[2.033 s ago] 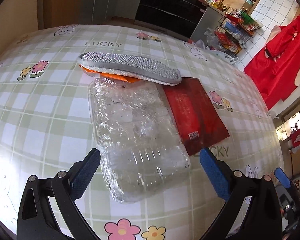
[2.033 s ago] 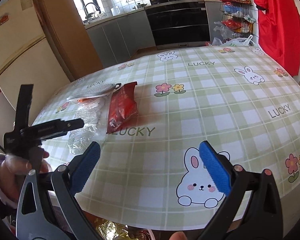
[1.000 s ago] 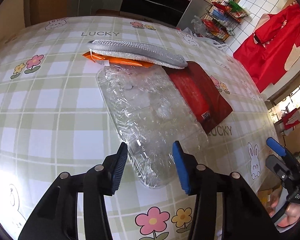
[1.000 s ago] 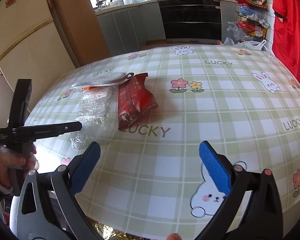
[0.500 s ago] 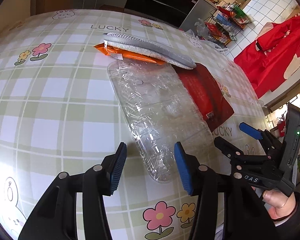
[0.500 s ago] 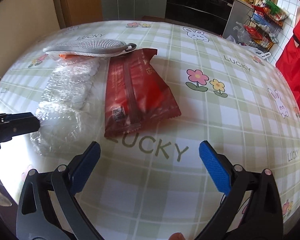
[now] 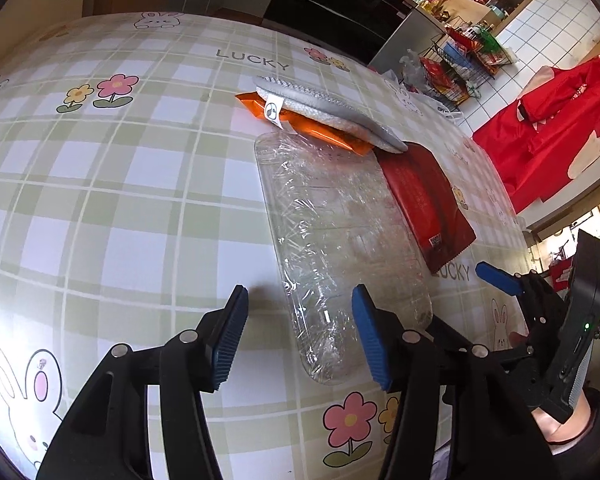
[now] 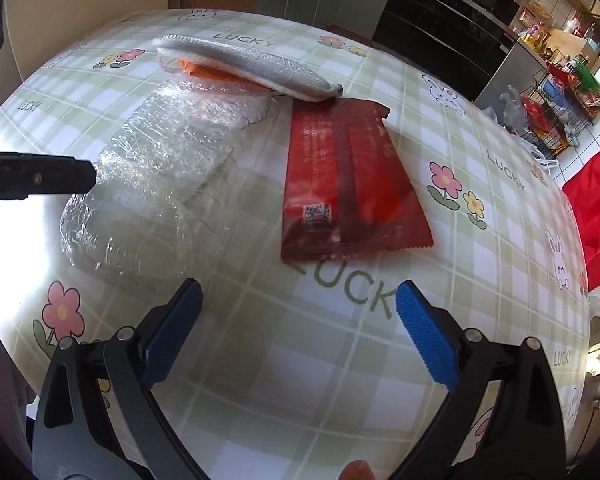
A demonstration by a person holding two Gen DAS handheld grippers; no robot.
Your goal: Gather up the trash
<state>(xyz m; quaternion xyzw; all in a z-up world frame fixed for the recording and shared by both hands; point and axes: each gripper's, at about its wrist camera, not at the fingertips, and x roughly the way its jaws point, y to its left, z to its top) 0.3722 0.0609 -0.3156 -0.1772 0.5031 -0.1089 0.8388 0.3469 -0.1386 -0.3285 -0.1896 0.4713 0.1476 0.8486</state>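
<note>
A crumpled clear plastic tray (image 7: 332, 232) lies on the checked tablecloth, also in the right wrist view (image 8: 164, 184). A red snack wrapper (image 7: 424, 204) lies to its right, seen too in the right wrist view (image 8: 344, 184). An orange wrapper (image 7: 312, 128) lies at its far end under a grey insole (image 7: 328, 112). My left gripper (image 7: 300, 332) is partly open, its jaws on either side of the tray's near left corner. My right gripper (image 8: 300, 320) is open and empty, just short of the red wrapper's near edge.
The round table (image 8: 460, 264) has a green checked cloth with flowers and rabbits. A wire rack of goods (image 7: 460, 60) and a red garment (image 7: 548, 128) stand beyond the far right. Dark kitchen cabinets (image 8: 440, 16) are behind.
My left gripper has narrowed from wide open and slid left along the tray's near end. My right gripper has moved left across the table, up to the red wrapper.
</note>
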